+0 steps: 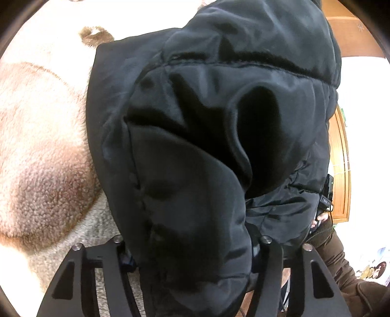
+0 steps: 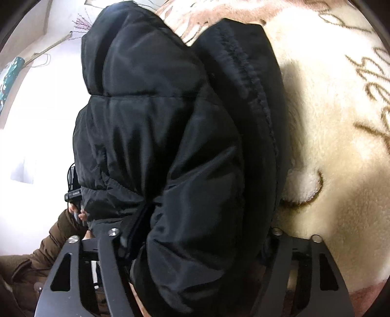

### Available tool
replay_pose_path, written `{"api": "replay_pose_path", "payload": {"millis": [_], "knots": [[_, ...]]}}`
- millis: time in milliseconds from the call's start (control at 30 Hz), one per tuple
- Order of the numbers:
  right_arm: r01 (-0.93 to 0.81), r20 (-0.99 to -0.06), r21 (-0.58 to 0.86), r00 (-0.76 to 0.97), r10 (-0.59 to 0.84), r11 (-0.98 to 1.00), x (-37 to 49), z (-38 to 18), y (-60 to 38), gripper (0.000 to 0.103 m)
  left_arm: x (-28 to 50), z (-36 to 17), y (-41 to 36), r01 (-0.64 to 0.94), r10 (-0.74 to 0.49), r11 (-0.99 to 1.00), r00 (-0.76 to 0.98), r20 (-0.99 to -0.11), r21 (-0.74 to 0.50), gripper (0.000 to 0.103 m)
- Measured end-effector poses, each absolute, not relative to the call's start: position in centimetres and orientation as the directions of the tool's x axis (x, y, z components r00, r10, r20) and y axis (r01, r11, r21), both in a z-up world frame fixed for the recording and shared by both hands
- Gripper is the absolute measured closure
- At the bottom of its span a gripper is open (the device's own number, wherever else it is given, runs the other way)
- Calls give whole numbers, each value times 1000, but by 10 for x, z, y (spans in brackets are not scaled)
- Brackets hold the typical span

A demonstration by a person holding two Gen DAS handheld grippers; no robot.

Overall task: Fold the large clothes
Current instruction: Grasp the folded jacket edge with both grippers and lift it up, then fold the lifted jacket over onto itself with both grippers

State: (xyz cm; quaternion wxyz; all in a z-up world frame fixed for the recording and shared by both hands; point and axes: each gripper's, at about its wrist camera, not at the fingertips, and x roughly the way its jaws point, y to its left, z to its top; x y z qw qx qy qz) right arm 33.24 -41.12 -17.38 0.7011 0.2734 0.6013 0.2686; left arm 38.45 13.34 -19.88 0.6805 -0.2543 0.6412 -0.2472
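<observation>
Fleecy blanket; jacket seemingly between claws.

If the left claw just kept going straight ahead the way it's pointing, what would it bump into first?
Nothing new: the black jacket already fills the left claw and blocks its view. Pushed on, it would likely only press deeper into the padding. The fleece blanket lies beside it; depth is unclear.

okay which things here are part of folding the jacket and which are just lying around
Part of the job:
black puffer jacket
left tongs
right tongs
fleece blanket underneath

Just around:
wooden furniture
dried twigs on the wall
</observation>
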Motion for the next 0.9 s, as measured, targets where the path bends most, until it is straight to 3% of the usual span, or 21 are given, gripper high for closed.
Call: {"api": "replay_pose_path", "payload": {"millis": [367, 900], "knots": [[-69, -714, 674, 196, 672, 736, 322, -156, -379, 61, 367, -176, 122, 15, -666, 742, 119, -736, -670, 64], [-192, -637, 676, 331, 696, 711, 290, -91, -352, 66, 331, -104, 139, 109, -701, 701, 289, -653, -705, 69]]}}
